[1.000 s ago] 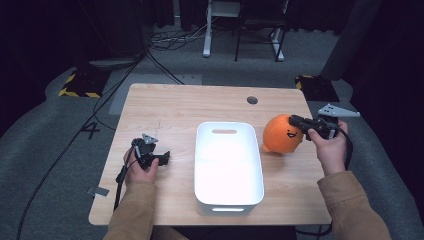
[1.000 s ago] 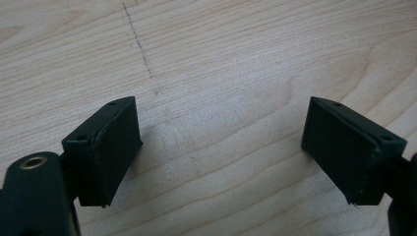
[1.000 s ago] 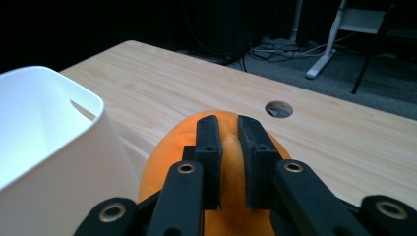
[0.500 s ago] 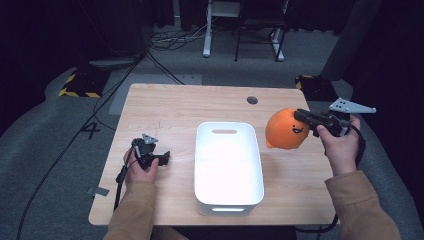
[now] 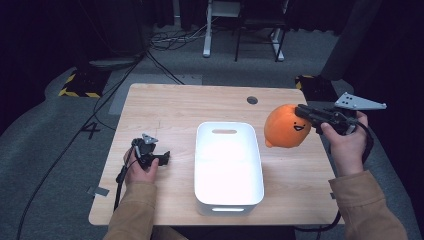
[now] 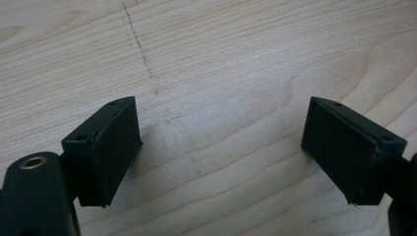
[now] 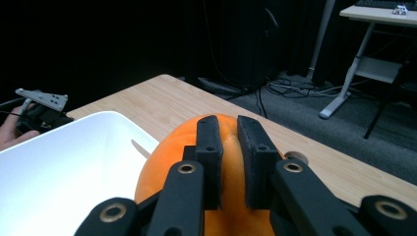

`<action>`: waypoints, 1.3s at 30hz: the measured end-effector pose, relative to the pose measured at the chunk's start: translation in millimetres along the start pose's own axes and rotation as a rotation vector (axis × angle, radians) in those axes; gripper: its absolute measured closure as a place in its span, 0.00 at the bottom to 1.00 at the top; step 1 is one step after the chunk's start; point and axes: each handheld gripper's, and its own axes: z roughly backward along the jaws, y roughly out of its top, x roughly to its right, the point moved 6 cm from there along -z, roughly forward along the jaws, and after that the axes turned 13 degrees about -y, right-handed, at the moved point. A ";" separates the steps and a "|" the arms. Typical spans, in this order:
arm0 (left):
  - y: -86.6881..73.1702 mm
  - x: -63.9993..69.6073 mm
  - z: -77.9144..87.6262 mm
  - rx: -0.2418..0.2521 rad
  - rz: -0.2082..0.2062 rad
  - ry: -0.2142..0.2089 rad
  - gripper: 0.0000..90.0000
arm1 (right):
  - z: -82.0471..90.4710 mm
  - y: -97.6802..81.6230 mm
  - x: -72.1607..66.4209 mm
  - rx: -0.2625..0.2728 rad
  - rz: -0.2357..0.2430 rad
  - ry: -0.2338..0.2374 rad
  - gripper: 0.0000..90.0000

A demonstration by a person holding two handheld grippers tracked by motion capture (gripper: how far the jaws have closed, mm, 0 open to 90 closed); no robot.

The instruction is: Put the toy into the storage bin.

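Observation:
An orange plush toy [image 5: 286, 126] with a small face hangs in the air above the table's right side, just right of the white tub [image 5: 228, 167]. My right gripper [image 5: 303, 114] is shut on its top; in the right gripper view its jaws pinch a fold of the orange plush toy [image 7: 169, 157], with the white tub [image 7: 59, 172] below left. My left gripper [image 5: 165, 157] rests on the table left of the tub. Its jaws stand wide apart over bare wood in the left gripper view, my left gripper [image 6: 221, 147] holding nothing.
The wooden table [image 5: 180, 110] has a round cable hole [image 5: 252, 100] at its far right. Desk legs [image 5: 207, 30] and cables [image 5: 170, 40] lie on the grey floor beyond the table. The tub's inside is bare.
My right gripper has lifted the orange plush toy off the table and carried it slightly toward the tub. The left hand has stayed where it was.

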 end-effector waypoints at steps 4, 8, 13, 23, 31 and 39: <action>0.1 -0.1 0.0 0.001 -0.001 0.002 0.17 | 3.3 9.5 -4.5 0.013 0.002 0.017 0.89; 0.0 0.0 0.0 0.000 0.000 0.000 0.17 | 3.5 16.6 -6.1 0.022 0.014 0.037 0.90; 0.1 -0.1 0.0 0.001 -0.001 0.002 0.17 | 1.3 26.0 -9.7 0.035 0.006 0.071 0.90; 0.5 0.8 -0.6 0.001 -0.009 -0.003 0.17 | -7.5 45.2 -26.6 0.064 0.041 0.130 0.90; 0.7 1.2 -0.9 0.002 -0.012 -0.005 0.17 | -20.7 55.1 -48.6 0.069 0.047 0.182 0.90; 0.7 1.3 -0.9 0.002 -0.013 -0.006 0.17 | -37.1 62.7 -76.2 0.068 0.087 0.241 0.90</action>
